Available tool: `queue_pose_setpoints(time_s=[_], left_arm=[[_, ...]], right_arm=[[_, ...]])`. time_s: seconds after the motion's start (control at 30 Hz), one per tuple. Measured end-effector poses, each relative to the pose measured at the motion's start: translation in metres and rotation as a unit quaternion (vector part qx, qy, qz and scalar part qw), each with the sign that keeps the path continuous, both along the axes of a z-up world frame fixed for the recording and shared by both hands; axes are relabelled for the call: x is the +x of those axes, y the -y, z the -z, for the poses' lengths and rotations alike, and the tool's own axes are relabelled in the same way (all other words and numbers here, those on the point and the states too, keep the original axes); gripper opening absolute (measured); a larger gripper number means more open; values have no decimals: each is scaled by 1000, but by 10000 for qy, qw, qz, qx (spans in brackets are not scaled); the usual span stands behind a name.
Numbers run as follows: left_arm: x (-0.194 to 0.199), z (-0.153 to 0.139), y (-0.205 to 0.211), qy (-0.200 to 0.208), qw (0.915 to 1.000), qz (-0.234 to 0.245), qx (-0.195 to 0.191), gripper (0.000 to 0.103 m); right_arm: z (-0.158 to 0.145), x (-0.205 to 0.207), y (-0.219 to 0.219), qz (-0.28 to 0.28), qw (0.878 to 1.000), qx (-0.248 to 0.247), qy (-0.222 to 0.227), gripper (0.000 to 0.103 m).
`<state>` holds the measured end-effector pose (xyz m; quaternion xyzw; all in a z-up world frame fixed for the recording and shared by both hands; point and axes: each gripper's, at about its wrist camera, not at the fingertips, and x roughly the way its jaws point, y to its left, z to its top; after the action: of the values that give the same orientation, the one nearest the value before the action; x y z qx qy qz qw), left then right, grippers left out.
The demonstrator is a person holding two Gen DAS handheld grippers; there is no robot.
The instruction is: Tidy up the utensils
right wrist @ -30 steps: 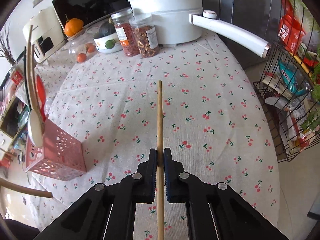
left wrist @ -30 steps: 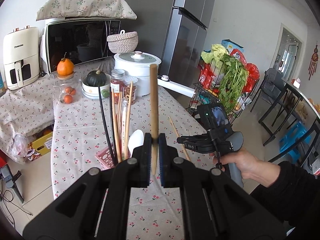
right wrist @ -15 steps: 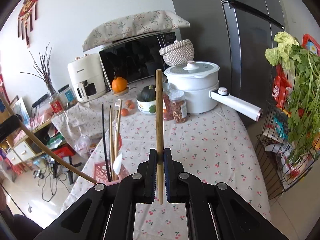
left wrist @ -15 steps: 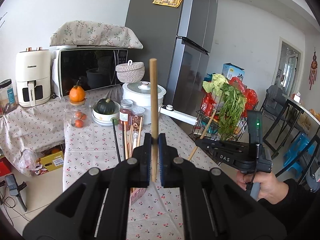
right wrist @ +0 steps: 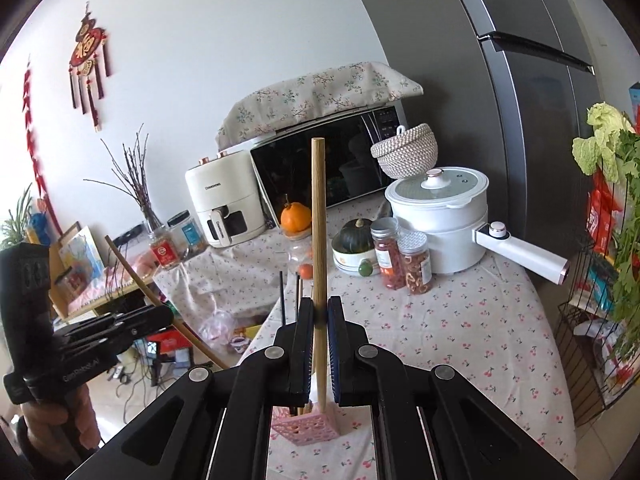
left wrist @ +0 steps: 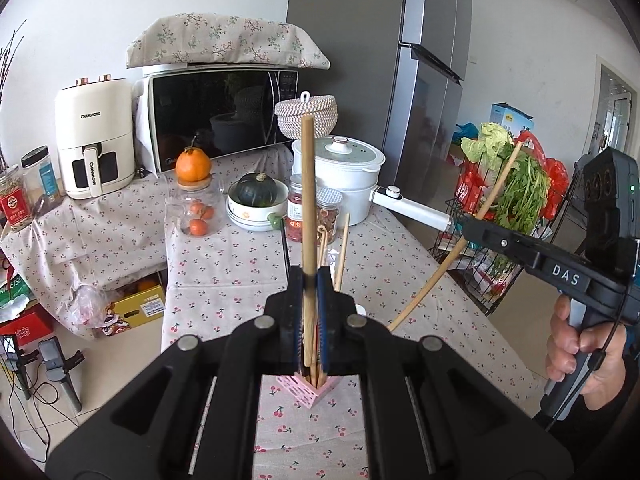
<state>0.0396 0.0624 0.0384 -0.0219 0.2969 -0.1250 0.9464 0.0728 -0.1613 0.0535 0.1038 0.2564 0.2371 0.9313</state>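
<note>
My left gripper (left wrist: 310,280) is shut on a wooden chopstick (left wrist: 307,200) held upright, its lower end over the pink utensil holder (left wrist: 310,394) below the jaws. My right gripper (right wrist: 320,308) is shut on a second wooden chopstick (right wrist: 319,220), also upright, its lower end reaching the pink holder (right wrist: 310,430). The holder stands on the cherry-print tablecloth and holds several chopsticks (left wrist: 340,248). In the left wrist view, the right gripper (left wrist: 470,226) shows at the right with its chopstick (left wrist: 452,256) slanted. In the right wrist view, the left gripper (right wrist: 160,316) shows at the left.
A white electric pot (right wrist: 440,220) with a long handle, two spice jars (right wrist: 400,260), a bowl with a green squash (left wrist: 256,196), a glass jar with an orange (left wrist: 194,200), a microwave (left wrist: 220,112) and an air fryer (left wrist: 94,140) stand behind. A wire rack of vegetables (left wrist: 508,208) is right of the table.
Both grippers have tilted up from looking down at the table and now hold their chopsticks upright over the pink holder. The chopsticks stayed gripped throughout.
</note>
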Motion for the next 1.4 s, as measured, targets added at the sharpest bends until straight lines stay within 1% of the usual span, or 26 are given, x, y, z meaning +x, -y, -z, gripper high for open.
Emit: queue_pose_setpoints(time_s=[0.17,0.33,0.43,0.63,0.7,0.73,0.77,0.8,0.87,0.9,0.93,0.97,1.0,1.07,1.13,1.2,1.27,1.33,1.37,1.4], left_arm=[[15,19,5,-322,9994,-7,134,8],[33,38,8,-688,9974,-49,222,8],[41,47,8,-865,9961,-55,167,8],[46,54,8,-956,9954,-65,67,8],[46,55,7,-985,9951,-81,16,12],[46,55,7,-995,9950,-86,-4,17],[45,55,6,-987,9951,-105,-19,25],[44,54,6,-961,9953,-123,-32,29],[42,52,4,-908,9957,-153,-58,42],[41,50,3,-880,9959,-170,-77,45],[39,49,2,-856,9961,-187,-103,51],[38,48,1,-837,9962,-206,-141,57],[37,48,0,-823,9961,-247,-175,61],[33,48,-1,-800,9958,-363,-244,78],[28,49,-3,-805,9951,-495,-302,85],[24,50,-2,-830,9943,-587,-336,87],[17,50,0,-814,9936,-708,-335,96],[11,51,2,-765,9930,-849,-310,100],[9,51,4,-761,9928,-874,-291,100],[7,51,6,-773,9927,-882,-271,100]], right_arm=[[5,7,-18,-228,9997,52,-9,7],[26,24,-38,-408,9985,-28,-369,7],[37,31,-46,-433,9976,-136,-516,7],[51,38,-56,-492,9958,-282,-723,7],[55,40,-57,-493,9951,-302,-797,8],[56,41,-56,-473,9950,-300,-826,8],[56,41,-55,-465,9949,-269,-849,10],[55,42,-52,-457,9951,-223,-849,12],[51,40,-47,-420,9959,-156,-788,18],[49,40,-44,-406,9962,-131,-758,19],[47,39,-41,-387,9965,-115,-736,21],[45,38,-38,-368,9967,-96,-719,25],[44,36,-35,-350,9969,-74,-705,27],[41,34,-27,-294,9972,-31,-681,42],[39,31,-18,-235,9974,-4,-678,49],[38,27,-8,-155,9975,-29,-686,57],[36,21,1,-9,9976,-117,-682,68],[35,17,11,121,9974,-202,-684,74],[35,14,17,159,9973,-214,-686,77],[34,12,22,197,9971,-217,-696,78]])
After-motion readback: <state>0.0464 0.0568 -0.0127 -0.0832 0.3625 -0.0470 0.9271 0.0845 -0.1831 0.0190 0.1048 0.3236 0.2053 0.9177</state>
